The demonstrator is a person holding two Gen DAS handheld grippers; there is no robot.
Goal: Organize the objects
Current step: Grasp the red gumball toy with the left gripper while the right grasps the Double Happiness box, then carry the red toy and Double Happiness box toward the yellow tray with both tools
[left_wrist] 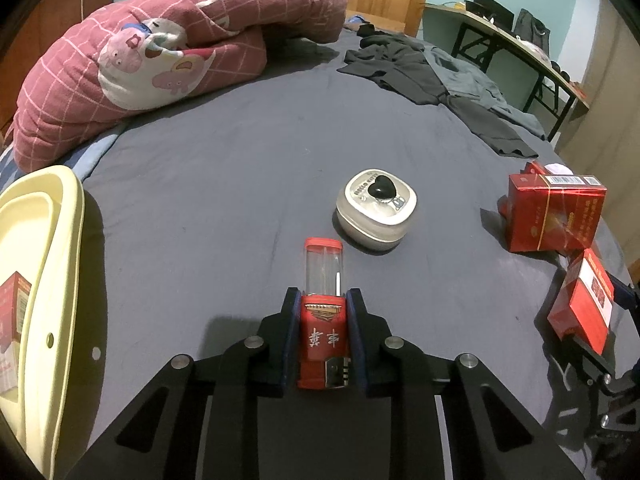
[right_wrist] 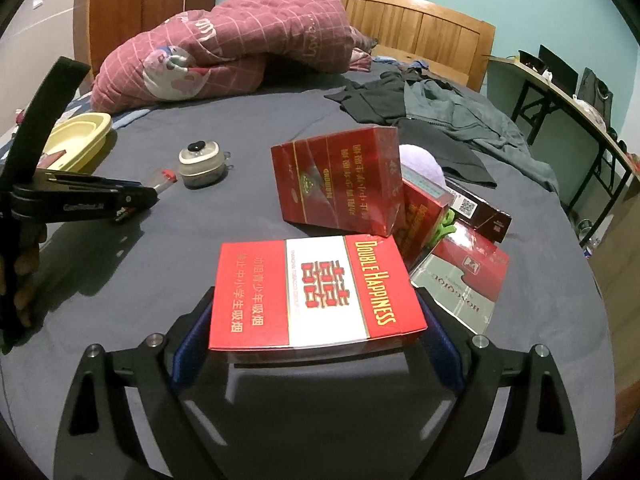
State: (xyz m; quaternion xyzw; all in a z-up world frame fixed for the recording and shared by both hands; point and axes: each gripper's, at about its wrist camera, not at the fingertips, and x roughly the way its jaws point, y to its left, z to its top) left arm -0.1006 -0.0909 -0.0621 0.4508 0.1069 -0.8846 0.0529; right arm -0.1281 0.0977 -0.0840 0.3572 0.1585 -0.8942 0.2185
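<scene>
A slim red lighter with a clear plastic upper half stands clamped upright over the dark grey bedsheet, while a flat red-and-white cardboard cigarette pack lies face-up, held level, near other red packs.

basin: cut by left edge | purple object: mostly hidden

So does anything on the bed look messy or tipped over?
Yes. The red cardboard boxes on the dark grey bedsheet are a jumble: one big box tilts, propped on a smaller red box, with a red-and-grey flat pack lying beneath. Dark clothes lie crumpled farther back, and the pink checked quilt is heaped.
</scene>
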